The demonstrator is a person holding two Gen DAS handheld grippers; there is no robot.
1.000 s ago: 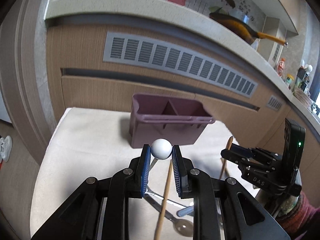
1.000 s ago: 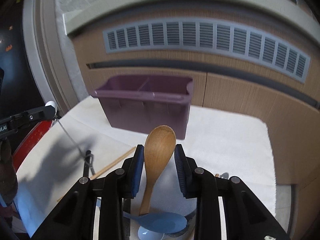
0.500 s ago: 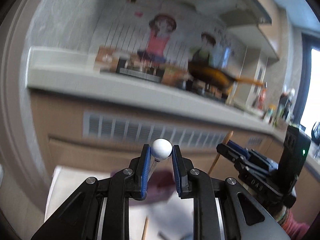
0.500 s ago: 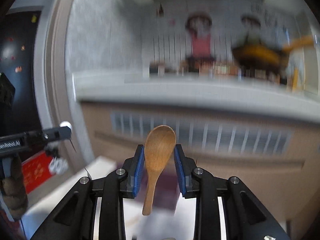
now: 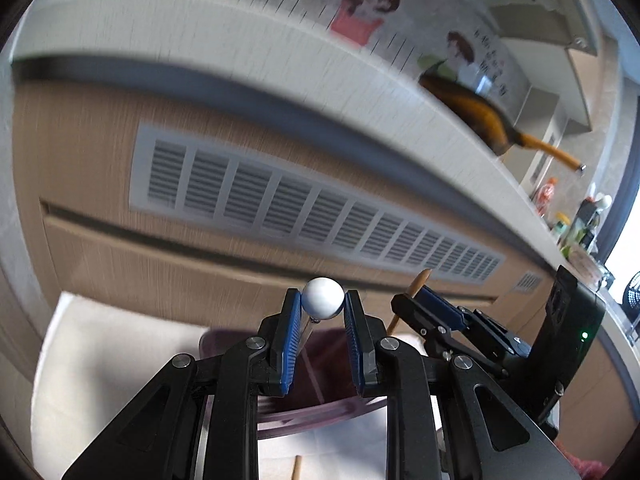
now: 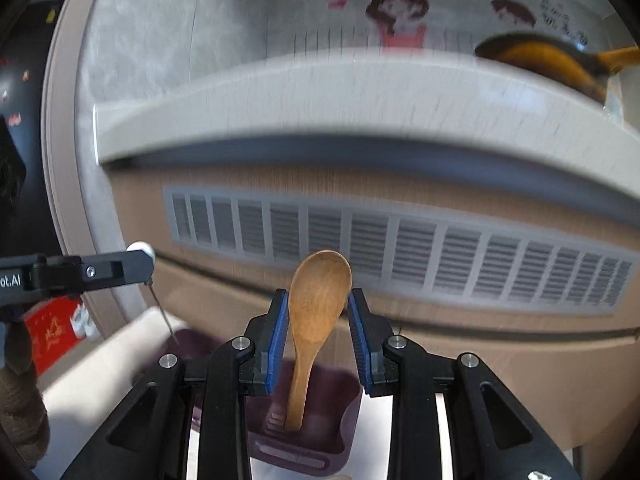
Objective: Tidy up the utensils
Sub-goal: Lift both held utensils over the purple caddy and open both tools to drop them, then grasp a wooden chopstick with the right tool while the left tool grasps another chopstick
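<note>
Kitchen cabinet vent behind; purple caddy (image 6: 304, 444) on white table (image 5: 100, 360). Wooden spoon (image 6: 316, 320) gripped by right claw (image 6: 318, 332), white-knobbed utensil (image 5: 323, 298) by left claw (image 5: 320, 320), both poised over caddy for dropping in.

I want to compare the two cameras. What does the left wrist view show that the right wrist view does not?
Only the left wrist view: the right gripper seen from the side, and bottles on the far counter.

Only the right wrist view: the whole wooden spoon, its handle tip inside the purple holder, and a red box.

Both: the white-ball utensil in the left gripper, the vent grille, the brown pan.
</note>
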